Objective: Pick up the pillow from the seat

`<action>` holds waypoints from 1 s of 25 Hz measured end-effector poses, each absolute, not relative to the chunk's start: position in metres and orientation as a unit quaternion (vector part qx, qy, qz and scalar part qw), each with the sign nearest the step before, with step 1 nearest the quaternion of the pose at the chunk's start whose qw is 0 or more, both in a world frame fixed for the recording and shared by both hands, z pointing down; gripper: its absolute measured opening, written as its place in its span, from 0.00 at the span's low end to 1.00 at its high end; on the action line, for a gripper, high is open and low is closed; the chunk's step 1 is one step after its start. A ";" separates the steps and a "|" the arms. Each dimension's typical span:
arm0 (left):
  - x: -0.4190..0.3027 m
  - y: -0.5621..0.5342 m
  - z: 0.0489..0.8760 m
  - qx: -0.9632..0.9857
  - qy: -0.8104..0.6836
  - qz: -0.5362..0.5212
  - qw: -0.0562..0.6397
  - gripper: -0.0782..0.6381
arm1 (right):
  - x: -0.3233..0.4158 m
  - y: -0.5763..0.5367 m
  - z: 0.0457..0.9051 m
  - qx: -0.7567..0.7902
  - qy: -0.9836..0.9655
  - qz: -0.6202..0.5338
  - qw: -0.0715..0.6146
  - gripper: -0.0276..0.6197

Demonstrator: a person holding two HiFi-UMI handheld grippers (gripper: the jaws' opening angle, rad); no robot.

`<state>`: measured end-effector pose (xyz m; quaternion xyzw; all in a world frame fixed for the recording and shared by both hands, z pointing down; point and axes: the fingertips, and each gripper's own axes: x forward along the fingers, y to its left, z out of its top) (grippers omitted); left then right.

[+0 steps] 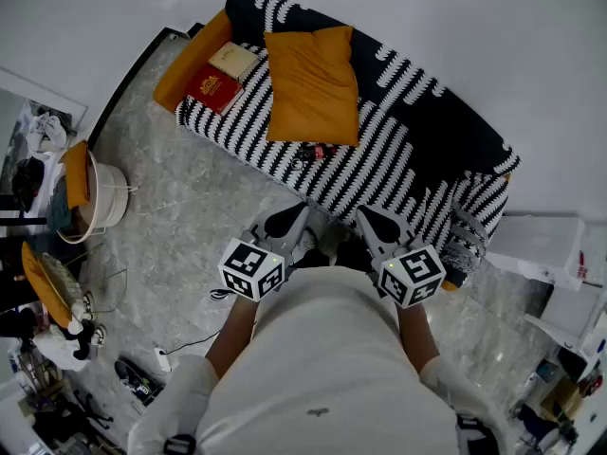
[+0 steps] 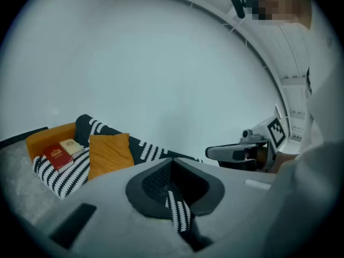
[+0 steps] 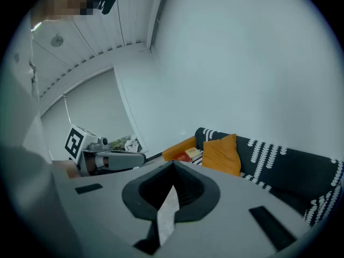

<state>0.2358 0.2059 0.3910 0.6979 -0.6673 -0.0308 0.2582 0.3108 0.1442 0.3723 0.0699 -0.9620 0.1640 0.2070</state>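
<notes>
1. Grey marble floor (image 1: pixel 190 207) and a plain white wall surround a sofa (image 1: pixel 408 159) with a black-and-white striped cover, which runs from the upper left to the right of centre in the head view.
2. Nothing of the task looks done. The orange pillow (image 1: pixel 311 83) lies untouched on the seat in the upper middle of the frame, its top edge against the backrest.
3. The left gripper (image 1: pixel 285 221) and the right gripper (image 1: pixel 379 224) sit in the lower middle, by the sofa's front edge and well apart from the pillow. Each gripper's own view shows its jaws pressed together with nothing held.
4. By my judgement everything is left to do: reaching the pillow, opening the jaws, gripping and lifting.
5. Counts:
   - one pillow
   - one sofa
   - two grippers
   - two books at the upper left end of the seat, a red book (image 1: pixel 213 88) and a cream book (image 1: pixel 234 60)
   - one orange bolster (image 1: pixel 185 64) beside them
   - one white bucket (image 1: pixel 104 197) at the left edge
</notes>
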 end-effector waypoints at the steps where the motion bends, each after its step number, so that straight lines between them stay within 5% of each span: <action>1: 0.236 0.205 0.391 0.698 -0.667 -0.031 0.258 0.13 | 0.311 0.144 0.372 0.071 -0.962 0.165 0.206 0.05; 25: 0.220 0.213 0.398 0.690 -0.672 -0.032 0.266 0.13 | 0.310 0.133 0.374 0.092 -0.959 0.186 0.191 0.05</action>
